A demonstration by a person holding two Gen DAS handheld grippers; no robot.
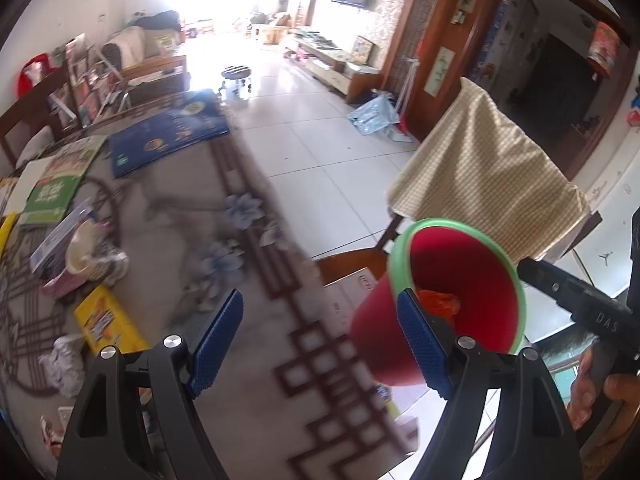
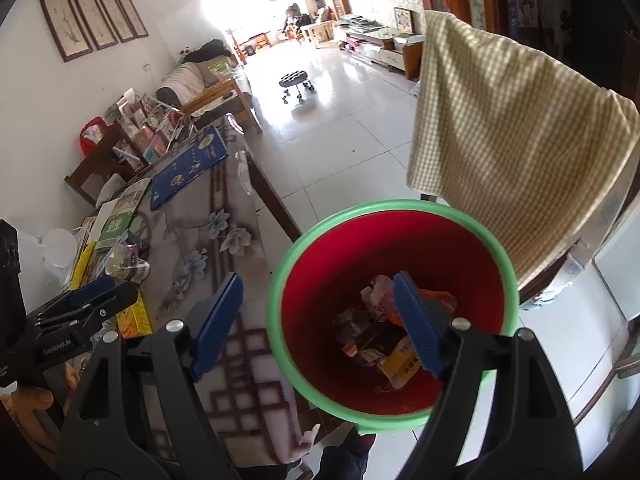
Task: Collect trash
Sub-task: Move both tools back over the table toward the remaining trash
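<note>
A red bin with a green rim (image 2: 394,206) stands off the table's right edge, and several wrappers and paper scraps (image 2: 384,332) lie in its bottom. My right gripper (image 2: 318,280) hangs open over the bin's near left rim with nothing between its fingers. My left gripper (image 1: 320,300) is open and empty above the table edge, with the bin (image 1: 460,280) to its right. Trash on the table sits left of it: crumpled white paper (image 1: 66,360), a yellow packet (image 1: 106,322) and a used paper cup (image 1: 86,254).
A chair draped with a checked cloth (image 2: 512,140) stands behind the bin. The patterned tablecloth (image 1: 180,220) carries a blue book (image 1: 168,136) and a green book (image 1: 56,192) farther back. White tiled floor (image 1: 320,140) stretches beyond.
</note>
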